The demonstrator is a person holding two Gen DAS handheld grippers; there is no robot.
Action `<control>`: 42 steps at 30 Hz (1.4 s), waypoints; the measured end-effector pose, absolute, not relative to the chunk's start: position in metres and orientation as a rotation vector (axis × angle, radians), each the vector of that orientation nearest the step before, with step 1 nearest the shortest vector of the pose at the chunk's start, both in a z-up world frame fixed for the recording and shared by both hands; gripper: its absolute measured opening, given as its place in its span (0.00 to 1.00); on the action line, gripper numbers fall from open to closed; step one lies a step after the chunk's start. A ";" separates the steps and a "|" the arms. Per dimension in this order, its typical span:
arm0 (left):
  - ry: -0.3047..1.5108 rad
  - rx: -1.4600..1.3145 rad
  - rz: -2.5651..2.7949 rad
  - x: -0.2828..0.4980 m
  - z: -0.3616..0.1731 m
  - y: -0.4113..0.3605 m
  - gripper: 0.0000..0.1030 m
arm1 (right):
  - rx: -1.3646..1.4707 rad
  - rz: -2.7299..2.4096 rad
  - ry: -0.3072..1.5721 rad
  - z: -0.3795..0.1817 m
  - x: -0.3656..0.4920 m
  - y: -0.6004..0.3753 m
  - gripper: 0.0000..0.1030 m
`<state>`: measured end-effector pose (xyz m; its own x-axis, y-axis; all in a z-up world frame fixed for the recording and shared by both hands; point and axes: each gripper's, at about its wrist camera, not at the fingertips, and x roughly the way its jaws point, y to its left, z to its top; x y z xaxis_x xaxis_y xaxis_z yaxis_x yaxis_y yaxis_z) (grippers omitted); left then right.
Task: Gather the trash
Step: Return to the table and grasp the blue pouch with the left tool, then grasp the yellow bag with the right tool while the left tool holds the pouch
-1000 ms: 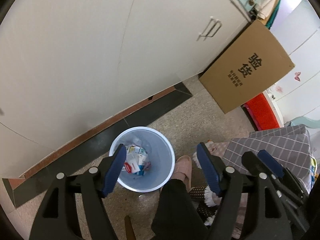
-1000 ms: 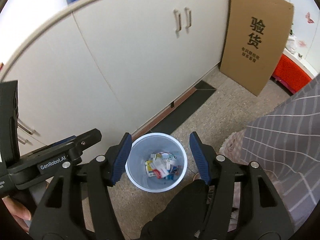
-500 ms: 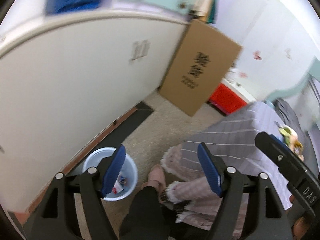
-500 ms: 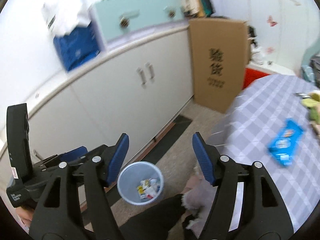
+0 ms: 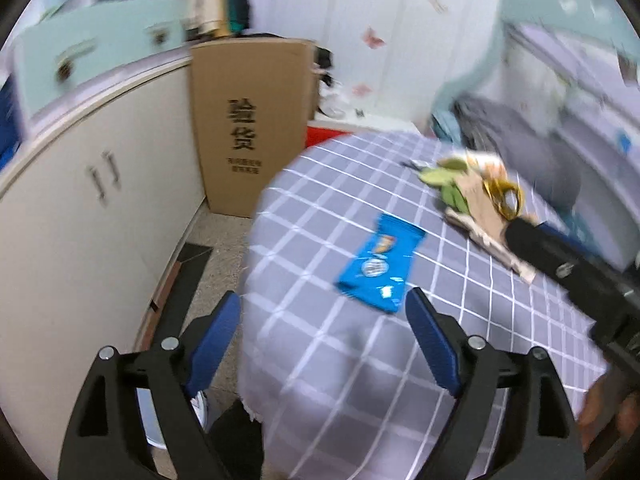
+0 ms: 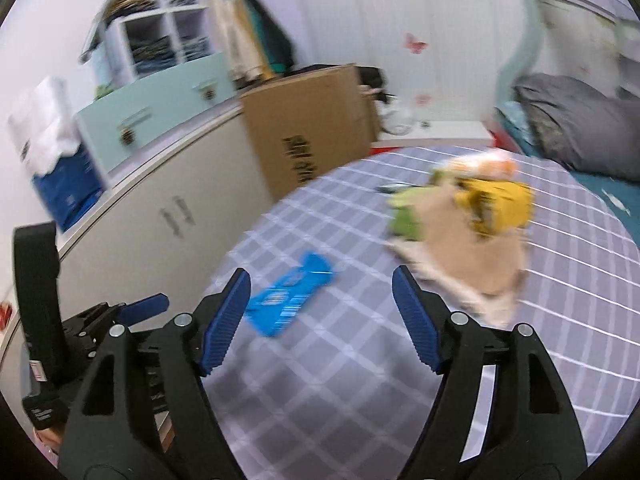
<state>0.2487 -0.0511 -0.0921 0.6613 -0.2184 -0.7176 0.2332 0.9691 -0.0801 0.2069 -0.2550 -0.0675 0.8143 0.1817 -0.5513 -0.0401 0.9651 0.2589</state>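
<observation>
A blue snack wrapper (image 5: 380, 266) (image 6: 290, 300) lies flat on the grey checked tablecloth (image 5: 360, 360) (image 6: 360, 380). Beyond it sits a blurred heap of trash (image 5: 476, 196) (image 6: 464, 224): brown paper, green leaves, a yellow piece. My left gripper (image 5: 323, 340) hangs over the table's near edge, short of the wrapper; its jaws are opening and nothing is between them. My right gripper (image 6: 321, 320) hovers above the cloth with the wrapper just left of its gap; its jaws are opening too, empty. The bin shows only as a pale rim (image 5: 154, 436) low on the left.
White cupboards (image 5: 100, 220) run along the left. A tall cardboard box (image 5: 248, 128) (image 6: 316, 132) leans against them. A bed with grey bedding (image 6: 580, 128) lies behind the table. A person's foot (image 5: 200, 404) is on the floor by the bin.
Both grippers have swung up and to the right, away from the bin on the floor to the table. Their jaws stand wider than before.
</observation>
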 end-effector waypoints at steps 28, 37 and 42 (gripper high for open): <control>0.855 0.118 -0.343 0.329 -0.118 -0.122 0.04 | 0.283 -0.115 0.718 -0.113 0.310 -0.408 0.90; 0.817 0.009 -0.338 0.338 -0.110 -0.111 0.02 | 0.270 -0.001 0.779 -0.124 0.342 -0.407 0.91; 0.808 -0.052 -0.346 0.337 -0.103 -0.101 0.01 | 0.271 -0.042 0.798 -0.125 0.339 -0.412 0.28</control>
<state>0.3372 -0.1006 -0.1029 0.6381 -0.3229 -0.6990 0.2837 0.9426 -0.1764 0.3391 -0.4121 -0.1249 0.6995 0.0646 -0.7117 0.1390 0.9646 0.2242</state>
